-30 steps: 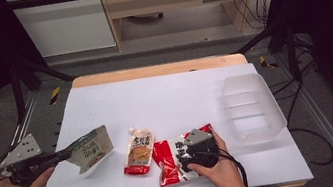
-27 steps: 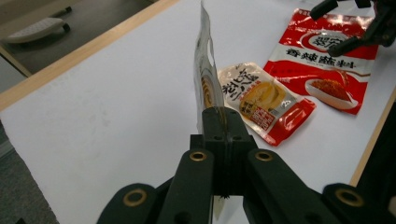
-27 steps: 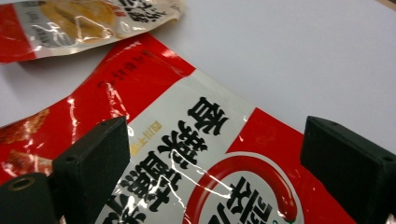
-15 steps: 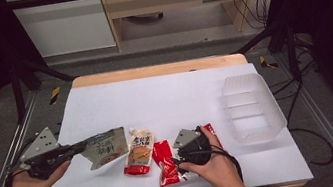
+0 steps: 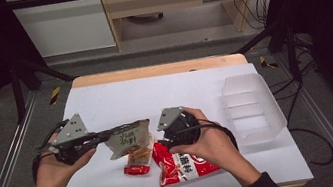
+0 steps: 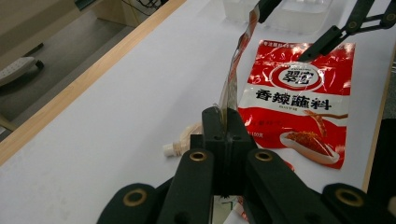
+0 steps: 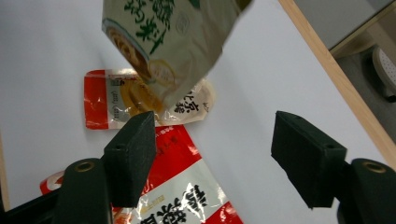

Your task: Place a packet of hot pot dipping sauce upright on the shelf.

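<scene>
Left tongs are pinched tight on the edge of the pale green-print sachet, which has travelled rightward off the surface since a sec ago and now hangs over the orange pouch. Right tongs have lifted off the red packet (jaws just been narrowing, nothing betw. them, still spread). Looks like a hand-over of the sachet toward the clear bin, far right.

Table brightly lit from above — dark surroundings, soft shadows, slightly soft focus.
</scene>
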Motion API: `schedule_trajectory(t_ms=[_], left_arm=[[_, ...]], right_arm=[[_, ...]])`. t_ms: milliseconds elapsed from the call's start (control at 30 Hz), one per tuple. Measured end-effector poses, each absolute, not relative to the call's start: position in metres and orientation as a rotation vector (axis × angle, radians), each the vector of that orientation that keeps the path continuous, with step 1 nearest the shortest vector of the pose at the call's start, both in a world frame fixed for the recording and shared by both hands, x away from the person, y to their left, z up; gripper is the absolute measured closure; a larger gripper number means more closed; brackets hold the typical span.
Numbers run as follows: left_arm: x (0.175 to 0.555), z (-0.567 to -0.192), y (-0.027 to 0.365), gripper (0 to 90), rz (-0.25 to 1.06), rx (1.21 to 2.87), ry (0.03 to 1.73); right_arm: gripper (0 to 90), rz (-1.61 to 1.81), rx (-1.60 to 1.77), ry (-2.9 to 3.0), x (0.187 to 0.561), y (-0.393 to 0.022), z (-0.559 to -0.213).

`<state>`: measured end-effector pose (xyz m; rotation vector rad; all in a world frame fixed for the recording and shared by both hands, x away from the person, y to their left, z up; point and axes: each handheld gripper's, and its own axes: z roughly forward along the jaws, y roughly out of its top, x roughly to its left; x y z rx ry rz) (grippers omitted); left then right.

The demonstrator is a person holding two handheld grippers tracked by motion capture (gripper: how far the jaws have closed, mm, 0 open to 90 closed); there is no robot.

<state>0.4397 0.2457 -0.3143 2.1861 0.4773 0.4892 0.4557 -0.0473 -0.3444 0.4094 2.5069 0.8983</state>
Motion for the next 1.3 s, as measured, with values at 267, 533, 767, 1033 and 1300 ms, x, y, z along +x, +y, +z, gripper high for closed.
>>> schedule_trajectory(t_ms=[267,533,767,1033,1300], left_arm=[[0.444,-0.326,0.236,90.0,0.455,2.193,0.449],[0.443,-0.327,0.237,90.0,0.452,2.174,0.447],[0.442,-0.324,0.242,90.0,0.466,2.133,0.475],[0.442,-0.324,0.243,90.0,0.455,2.093,0.498],[0.445,-0.328,0.245,90.0,0.433,2.078,0.514]], right_arm=[[30.0,0.807,0.283,2.546,0.467,-0.026,-0.329],[55.1,0.765,0.203,2.632,0.478,-0.001,-0.328],[86.0,0.766,0.217,2.623,0.48,0.004,-0.322],[89.9,0.745,0.228,2.621,0.478,0.005,-0.311],[90.0,0.719,0.222,2.632,0.48,0.007,-0.309]])
